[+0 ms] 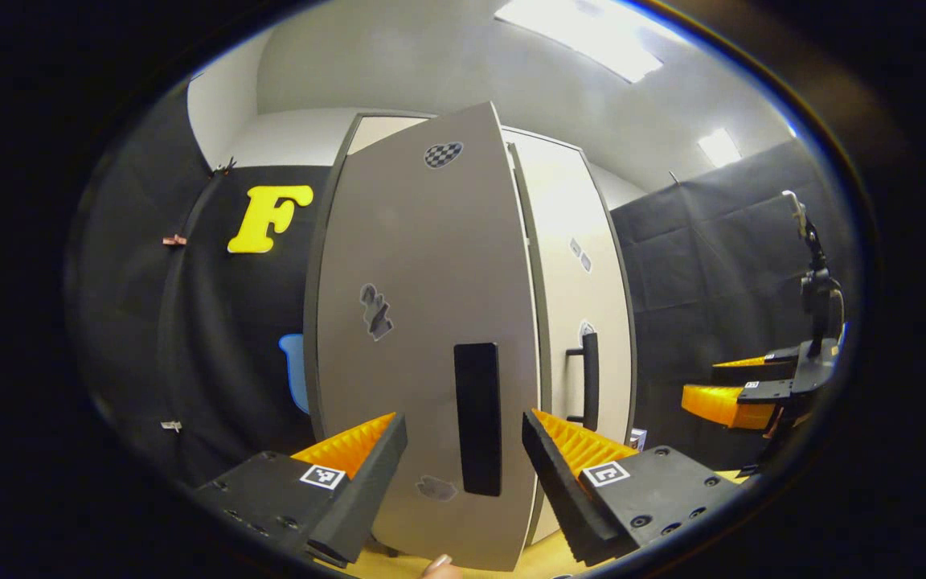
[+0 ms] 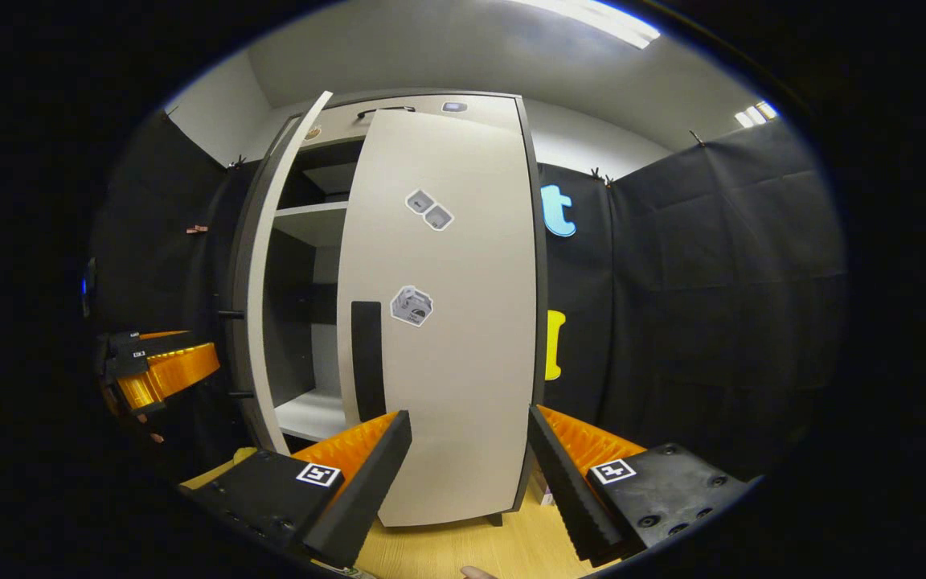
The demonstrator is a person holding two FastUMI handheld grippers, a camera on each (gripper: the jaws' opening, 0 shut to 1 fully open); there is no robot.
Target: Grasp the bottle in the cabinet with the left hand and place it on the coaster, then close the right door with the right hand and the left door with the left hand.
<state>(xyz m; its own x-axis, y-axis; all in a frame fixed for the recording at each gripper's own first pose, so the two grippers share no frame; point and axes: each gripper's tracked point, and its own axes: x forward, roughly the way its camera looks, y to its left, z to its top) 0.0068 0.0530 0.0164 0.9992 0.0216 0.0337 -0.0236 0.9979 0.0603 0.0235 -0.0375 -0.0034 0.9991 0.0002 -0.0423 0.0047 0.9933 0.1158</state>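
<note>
— Black cloth walls (image 2: 696,265) ring a pale wood tabletop (image 2: 463,547); cabinet (image 2: 399,129)?
— Right door (image 2: 447,322) shut, left door (image 1: 423,338) ajar. Left gripper (image 1: 463,466) and right gripper (image 2: 469,462) gape, empty.

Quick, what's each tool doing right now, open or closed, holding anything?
Left tool: open, holding nothing, facing the left door.
Right tool: open, holding nothing, facing the right door.

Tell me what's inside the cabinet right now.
Through the gap beside the left door, the cabinet shows bare shelves and dark compartments. The right door covers the rest, so that part is hidden.
</note>
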